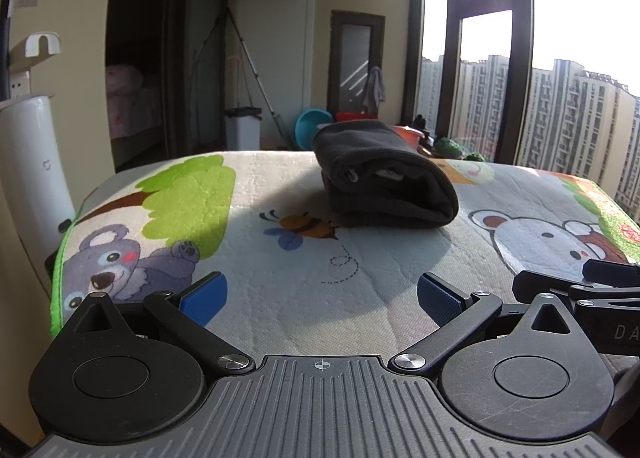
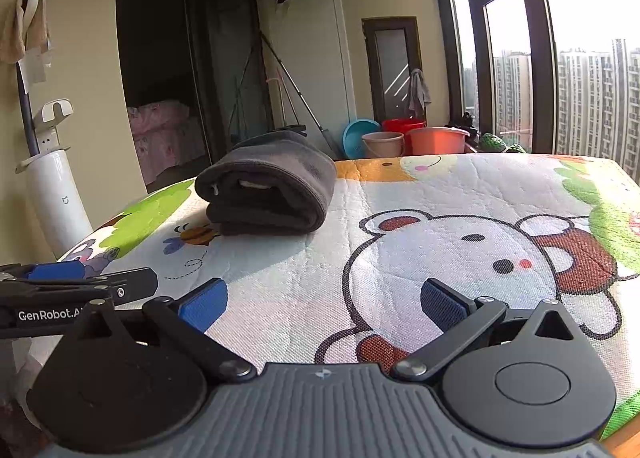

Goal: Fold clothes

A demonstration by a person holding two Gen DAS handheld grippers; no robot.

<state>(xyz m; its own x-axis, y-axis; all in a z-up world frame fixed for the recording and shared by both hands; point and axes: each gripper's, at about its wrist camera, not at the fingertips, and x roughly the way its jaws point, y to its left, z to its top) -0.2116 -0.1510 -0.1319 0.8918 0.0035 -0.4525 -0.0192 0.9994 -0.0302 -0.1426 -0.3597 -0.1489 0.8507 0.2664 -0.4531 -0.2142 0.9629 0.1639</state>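
Two grippers sit low over the cartoon mat (image 1: 304, 290), and you hold both with jaws spread wide, nothing between the blue pads. Ahead of your left gripper (image 1: 320, 298), well beyond the fingertips and a little to the right of the gap, lies the dark grey garment (image 1: 384, 185). It is folded into a thick, compact bundle of several stacked layers, with a rounded fold on its right side and the layered edges facing you; a small white tag or drawstring end peeks out between the layers. From your right gripper (image 2: 324, 306) the same bundle (image 2: 272, 189) sits well ahead and to the left of the jaws, resting flat on the mat (image 2: 400, 185) beside the printed bee (image 2: 192, 236). Neither gripper touches it.
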